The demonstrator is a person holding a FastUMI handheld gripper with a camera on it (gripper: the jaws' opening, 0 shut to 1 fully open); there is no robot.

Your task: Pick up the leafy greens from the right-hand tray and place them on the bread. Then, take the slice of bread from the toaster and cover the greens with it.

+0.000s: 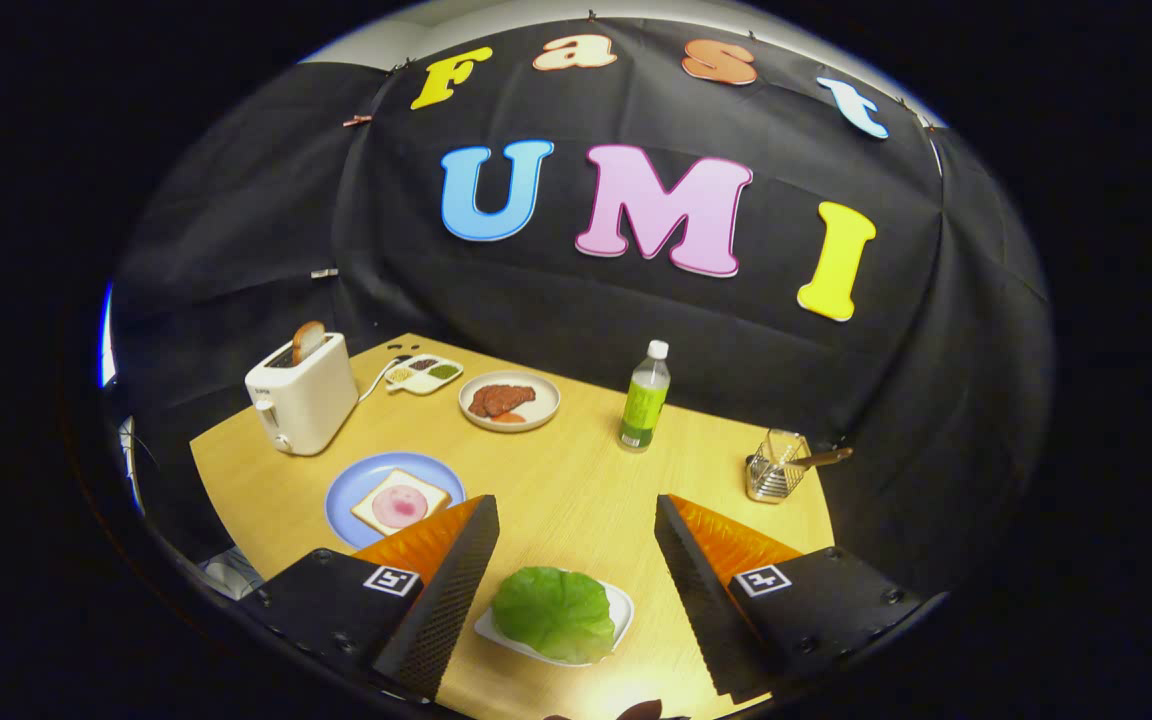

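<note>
The gripper (574, 560) hangs above a wooden table (576, 480) with its two fingers (446, 590) spread wide apart, holding nothing. Between the fingers, low down and close, lies a big green leaf (553, 612) on a small white tray (620, 610). The leaf covers most of the tray and the fingers do not touch it. Just past the left finger sits a blue plate (351, 485) with a slice of bread (399, 501) on it, and a round pink slice of ham (398, 505) lies on top of the bread. Behind the blue plate stands a white toaster (304, 395) with a brown slice of toast (308, 340) sticking up out of its slot. A cord runs from the toaster toward a little dish (423, 373) with three parts holding small bits of food. Next to that dish is a white plate (510, 401) with reddish-brown meat (501, 398) on it. Farther to the right stands a green bottle (645, 398) with a white cap, upright and by itself. Beyond the right finger, near the table's far edge, is a wire basket (774, 470) with a wooden-handled tool (821, 459) leaning out of it.
</note>
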